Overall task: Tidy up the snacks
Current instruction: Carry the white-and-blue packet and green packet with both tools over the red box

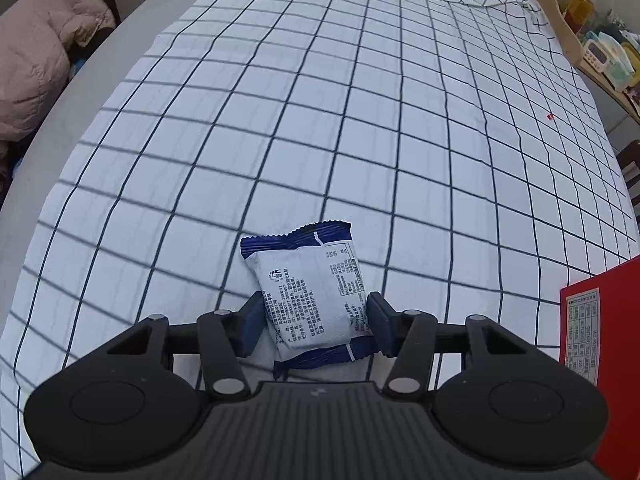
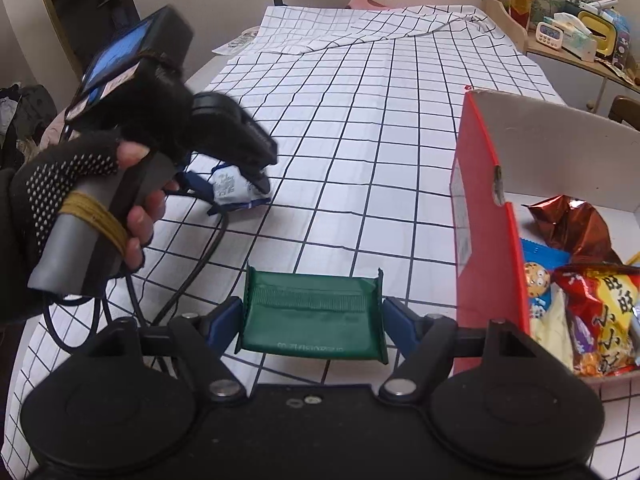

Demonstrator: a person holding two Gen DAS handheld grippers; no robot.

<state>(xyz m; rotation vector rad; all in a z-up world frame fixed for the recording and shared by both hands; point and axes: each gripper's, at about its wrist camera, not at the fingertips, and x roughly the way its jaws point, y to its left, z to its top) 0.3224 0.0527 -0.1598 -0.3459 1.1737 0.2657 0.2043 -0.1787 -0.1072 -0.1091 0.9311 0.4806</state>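
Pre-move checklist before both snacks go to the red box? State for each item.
1. Left gripper around the blue-and-white packet: ok, a finger on each side.
2. Left fingers firmly clamped on that packet: cannot tell; they sit right at its edges.
3. Right gripper holding the green packet: ok, fingers press both ends.
4. Green packet clear of the checked cloth: cannot tell.
5. Red box open, with room: ok, bare floor shows behind the snacks.
6. Cable away from the box: ok, it trails on the other side, under the person's hand.
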